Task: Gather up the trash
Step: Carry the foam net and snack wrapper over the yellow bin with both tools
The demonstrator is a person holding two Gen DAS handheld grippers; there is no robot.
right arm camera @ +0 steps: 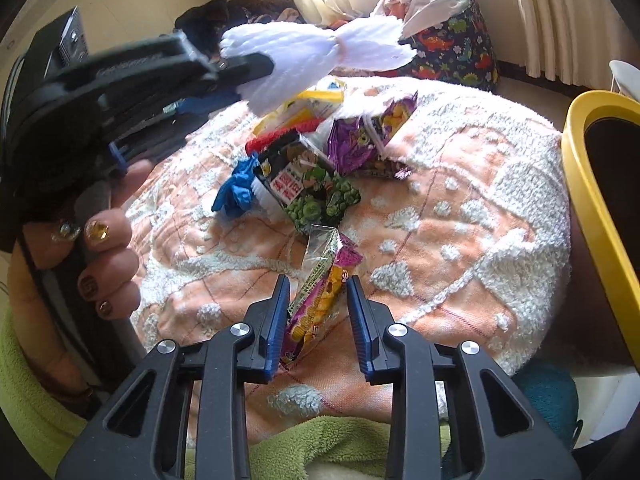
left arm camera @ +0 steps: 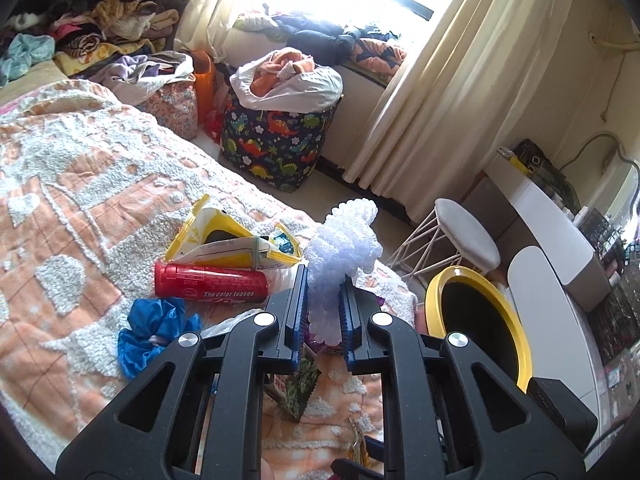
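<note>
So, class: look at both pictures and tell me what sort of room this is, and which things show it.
Most likely a bedroom in a home. A patterned blanket covers what looks like a bed, clothes lie heaped behind it, and curtains hang at a sunny window.

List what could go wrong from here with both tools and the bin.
1. The left tool pinches the white foam netting low down; its floppy top may miss the yellow bin.
2. The right tool straddles the purple snack wrapper, one pad apparently clear; it could slip when lifted.
</note>
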